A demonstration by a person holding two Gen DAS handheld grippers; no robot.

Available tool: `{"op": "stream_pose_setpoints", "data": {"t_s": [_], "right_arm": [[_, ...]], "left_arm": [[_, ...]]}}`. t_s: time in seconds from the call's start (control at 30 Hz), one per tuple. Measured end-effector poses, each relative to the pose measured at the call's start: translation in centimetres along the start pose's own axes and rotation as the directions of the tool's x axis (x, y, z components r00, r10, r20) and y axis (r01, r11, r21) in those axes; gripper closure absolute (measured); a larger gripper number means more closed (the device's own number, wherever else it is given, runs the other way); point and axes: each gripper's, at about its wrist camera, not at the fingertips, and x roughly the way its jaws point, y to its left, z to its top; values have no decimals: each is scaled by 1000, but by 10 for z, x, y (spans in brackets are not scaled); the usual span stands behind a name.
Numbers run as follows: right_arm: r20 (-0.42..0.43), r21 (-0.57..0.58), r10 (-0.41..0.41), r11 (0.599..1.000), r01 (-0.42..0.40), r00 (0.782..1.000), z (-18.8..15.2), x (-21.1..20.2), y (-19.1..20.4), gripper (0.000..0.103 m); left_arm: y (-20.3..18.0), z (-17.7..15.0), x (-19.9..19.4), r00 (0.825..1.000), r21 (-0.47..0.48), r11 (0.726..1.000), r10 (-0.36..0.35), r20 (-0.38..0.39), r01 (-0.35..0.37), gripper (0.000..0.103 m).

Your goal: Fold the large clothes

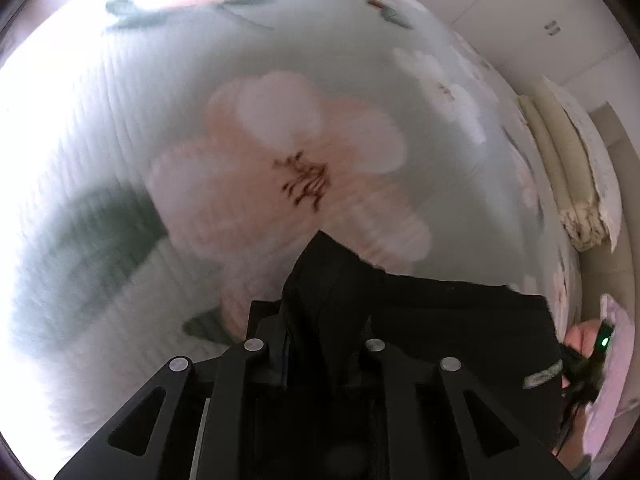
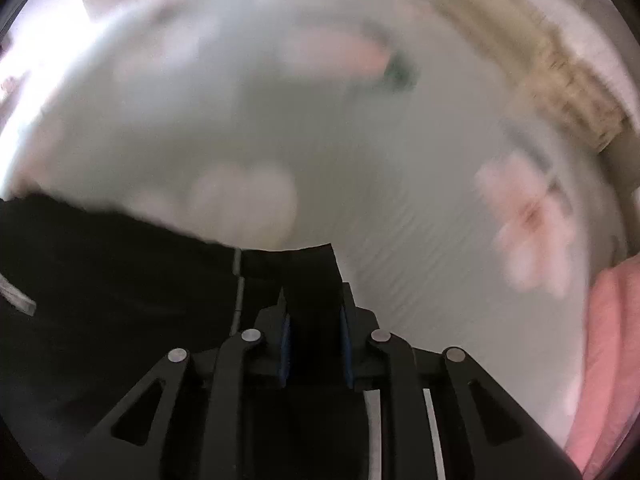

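A black garment [image 1: 440, 312] hangs stretched between my two grippers above a pale green bedspread [image 1: 200, 100] printed with pink flowers. My left gripper [image 1: 320, 320] is shut on one corner of the garment, which bunches up between its fingers. My right gripper [image 2: 314, 312] is shut on another corner of the black garment [image 2: 100, 280], which spreads away to the left in the right wrist view. A grey label [image 1: 542, 376] shows at the garment's right edge. The right gripper [image 1: 588, 364], with a green light, shows at the far right of the left wrist view.
A folded beige blanket [image 1: 568, 168] lies at the bed's far right edge, also blurred in the right wrist view [image 2: 540, 60]. A pink cloth [image 2: 608, 360] sits at the right. White walls stand beyond the bed.
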Motion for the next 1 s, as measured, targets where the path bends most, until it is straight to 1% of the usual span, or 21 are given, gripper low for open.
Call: {"op": "stream_pose_setpoints", "data": {"t_s": [0.03,0.1,0.17,0.2,0.23,0.27,0.3,0.33,0.37,0.4,0.43,0.47,0.5,0.6,0.67,0.77,0.8,0.87,0.9,0.93,1.0], "right_arm": [[-2,-14,-19,1000,19,1000,-4,8,5,81],[10,-13,-50,999,51,999,-4,9,9,80],[-2,-4,-52,999,52,999,-2,11,7,80],[-9,0,-53,999,53,999,-1,11,5,74],[-17,8,-51,999,51,999,3,10,2,61],[-26,20,-50,998,51,998,5,7,-2,53],[-35,45,-50,998,51,998,6,3,-8,42],[-35,79,-28,996,31,999,6,-5,-16,41],[-17,122,21,992,-19,1000,3,-19,-26,41],[3,153,54,987,-54,999,-1,-28,-34,41],[25,182,72,980,-75,997,-4,-40,-41,40],[46,208,79,974,-87,996,-10,-55,-47,40],[57,220,82,971,-92,995,-14,-66,-48,39],[94,205,108,971,-126,990,-33,-109,-39,39],[100,164,131,976,-146,986,-45,-131,-21,39],[94,72,212,973,-219,973,-71,-164,31,39],[89,49,229,971,-234,969,-78,-168,46,39],[67,10,288,957,-289,955,-89,-168,78,39],[55,3,302,953,-303,952,-93,-165,89,39],[40,-2,302,953,-302,952,-96,-159,100,39],[2,-38,254,966,-254,967,-100,-139,124,39]], "left_arm": [[1,-1,1,1000,-3,1000,-4,10,5,84],[5,1,0,999,-21,999,-30,14,30,83],[9,2,-5,997,-25,997,-70,12,71,82],[12,3,-8,996,-27,996,-85,11,85,81],[16,5,-15,995,-33,994,-100,11,100,77],[19,6,-21,994,-37,994,-106,16,106,65],[25,9,-34,994,-42,993,-107,33,108,53],[32,11,-44,992,-49,992,-115,45,117,32],[39,14,-53,989,-65,988,-138,55,141,26],[51,15,-62,981,-104,976,-186,62,191,26],[64,15,-70,974,-151,963,-216,71,225,26],[71,14,-77,973,-169,960,-214,81,225,26],[74,11,-91,979,-157,969,-178,105,193,26],[56,-6,-120,988,-78,993,-73,138,84,27],[34,-30,-141,985,5,998,-70,155,70,27],[-11,-75,-158,985,134,988,-90,144,71,27],[-35,-98,-157,987,195,977,-110,115,87,27],[-67,-133,-149,991,262,962,-97,89,70,27],[-81,-150,-139,993,292,954,-97,70,72,27],[-91,-162,-130,994,319,946,-88,60,64,27],[-105,-184,-97,999,370,929,-5,40,-10,27]]}}
